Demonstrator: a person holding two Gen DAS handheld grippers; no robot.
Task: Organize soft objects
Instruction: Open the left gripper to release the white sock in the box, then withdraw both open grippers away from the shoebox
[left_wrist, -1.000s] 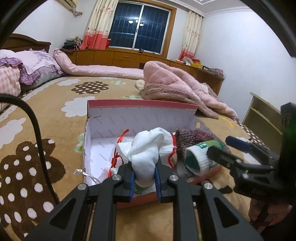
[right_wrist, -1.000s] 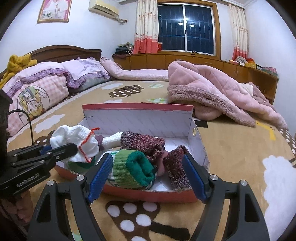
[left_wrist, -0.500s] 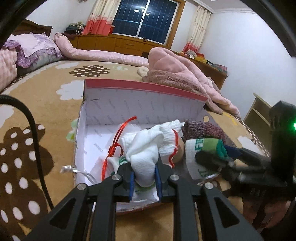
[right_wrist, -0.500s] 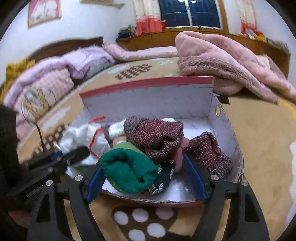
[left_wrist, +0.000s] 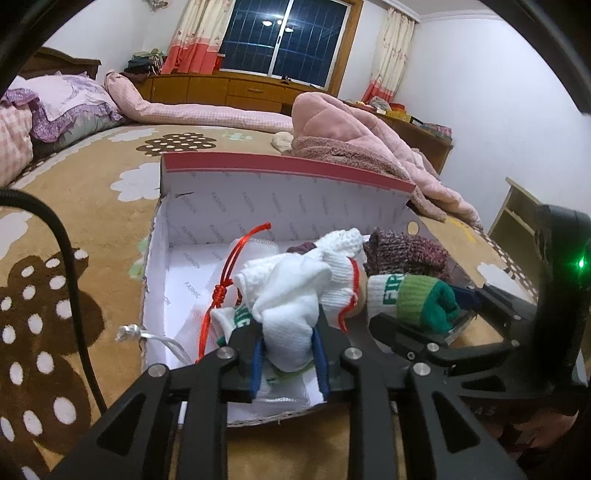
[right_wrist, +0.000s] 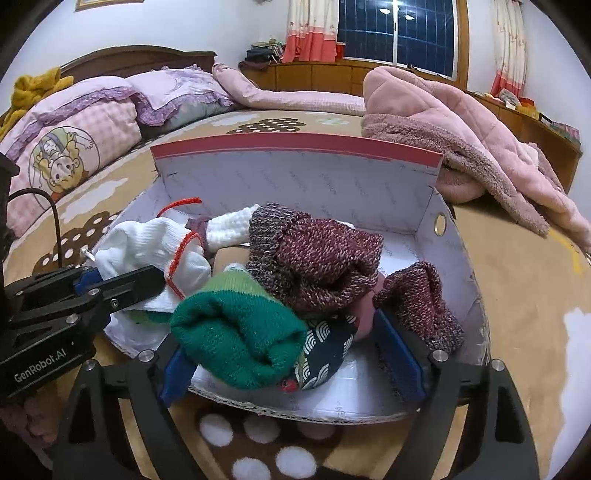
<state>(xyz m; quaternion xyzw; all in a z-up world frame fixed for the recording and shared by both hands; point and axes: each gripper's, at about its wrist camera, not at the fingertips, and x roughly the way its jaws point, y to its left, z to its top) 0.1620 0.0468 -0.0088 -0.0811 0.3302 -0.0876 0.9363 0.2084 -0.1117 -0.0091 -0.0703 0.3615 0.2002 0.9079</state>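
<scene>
A red-rimmed cardboard box (left_wrist: 288, 173) (right_wrist: 295, 147) lies open on the bed. My left gripper (left_wrist: 288, 354) is shut on a white sock bundle (left_wrist: 291, 299) with red trim, held over the box's left half; it also shows in the right wrist view (right_wrist: 147, 251). My right gripper (right_wrist: 291, 354) is open, its pads inside the box on either side of a green rolled sock (right_wrist: 240, 332) and a navy wave-patterned sock (right_wrist: 325, 350). Maroon knit socks (right_wrist: 317, 258) lie behind. A red cord (left_wrist: 236, 266) hangs from the white bundle.
A pink fleece blanket (right_wrist: 461, 122) is heaped behind the box on the right. Pillows (right_wrist: 74, 136) lie at the far left. A wooden shelf (left_wrist: 517, 218) stands off the bed's right side. A black cable (left_wrist: 70, 266) runs along the left.
Both grippers have moved forward and down into the box. The right gripper's pads now straddle the green sock inside the box. The left gripper still holds the white bundle.
</scene>
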